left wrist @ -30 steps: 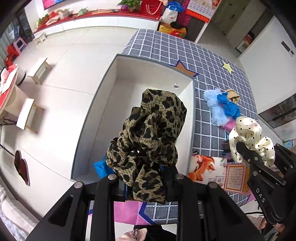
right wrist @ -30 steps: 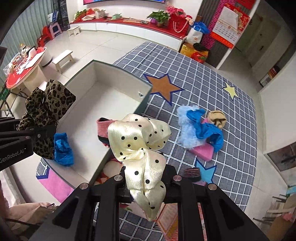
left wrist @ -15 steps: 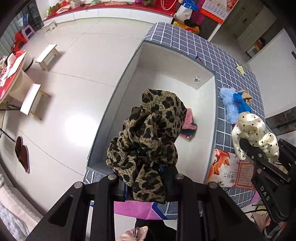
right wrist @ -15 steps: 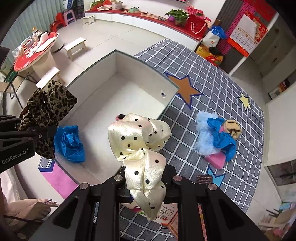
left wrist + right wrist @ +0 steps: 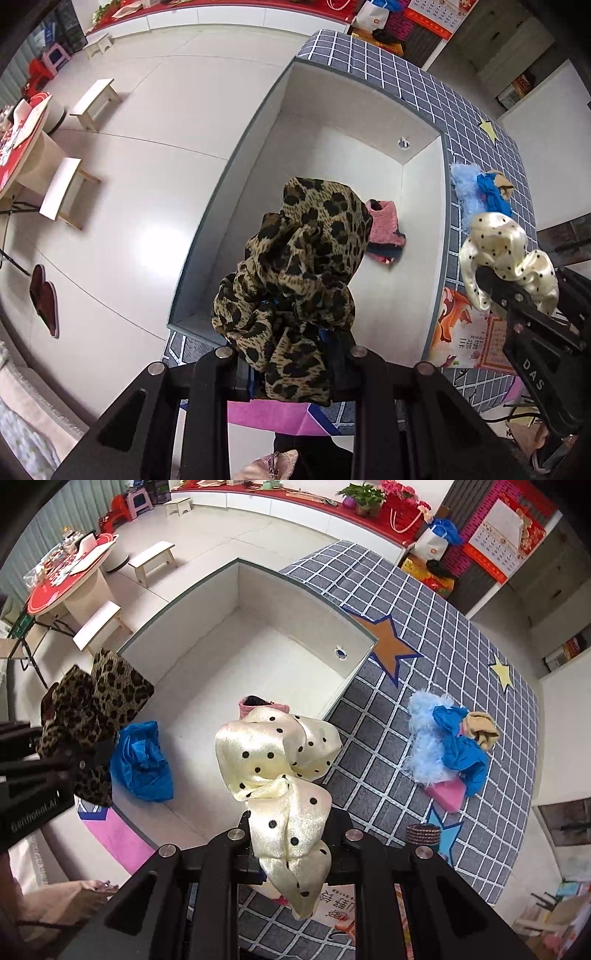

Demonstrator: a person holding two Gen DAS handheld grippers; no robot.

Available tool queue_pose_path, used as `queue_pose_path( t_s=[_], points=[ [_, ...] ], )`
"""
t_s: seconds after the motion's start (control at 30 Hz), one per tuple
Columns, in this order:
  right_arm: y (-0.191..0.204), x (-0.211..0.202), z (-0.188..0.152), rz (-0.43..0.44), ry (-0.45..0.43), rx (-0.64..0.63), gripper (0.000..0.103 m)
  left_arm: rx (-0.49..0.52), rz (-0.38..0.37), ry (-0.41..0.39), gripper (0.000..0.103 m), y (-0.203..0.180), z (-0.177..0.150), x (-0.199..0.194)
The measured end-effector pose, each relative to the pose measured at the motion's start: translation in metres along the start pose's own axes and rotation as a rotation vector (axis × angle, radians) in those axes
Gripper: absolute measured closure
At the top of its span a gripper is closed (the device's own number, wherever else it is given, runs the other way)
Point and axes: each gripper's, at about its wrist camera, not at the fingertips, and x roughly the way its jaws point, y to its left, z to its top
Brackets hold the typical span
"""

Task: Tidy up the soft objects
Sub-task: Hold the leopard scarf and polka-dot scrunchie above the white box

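left gripper [image 5: 291,373] pinching leopard scrunchie [image 5: 295,280] above white bin [image 5: 236,590] – right gripper [image 5: 291,853] clamped on cream polka-dot scrunchie [image 5: 280,760], over bin's near edge; blue cloth [image 5: 142,762], pink sock [image 5: 384,225] inside.

Both grippers, carrying the leopard scrunchie [image 5: 291,273] and the polka-dot scrunchie [image 5: 280,771], have sunk toward the white box [image 5: 236,587].

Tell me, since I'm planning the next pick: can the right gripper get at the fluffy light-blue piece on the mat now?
Probably not yet: the right gripper is shut on the polka-dot scrunchie, though nothing covers the fluffy piece.
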Motion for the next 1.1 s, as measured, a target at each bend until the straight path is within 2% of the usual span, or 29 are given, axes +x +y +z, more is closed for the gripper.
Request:
queue_pose_path(
  t_s=[0.33, 1.1],
  points=[
    [0.007, 0.009, 0.008, 0.026, 0.018, -0.007, 0.084, -0.006, 0.01, 0.026, 0.075, -0.003, 0.003, 0.01],
    [0.003, 0.046, 0.052, 0.088, 0.102, 0.033, 0.084, 0.004, 0.083, 0.054, 0.075, -0.022, 0.018, 0.033]
  ],
)
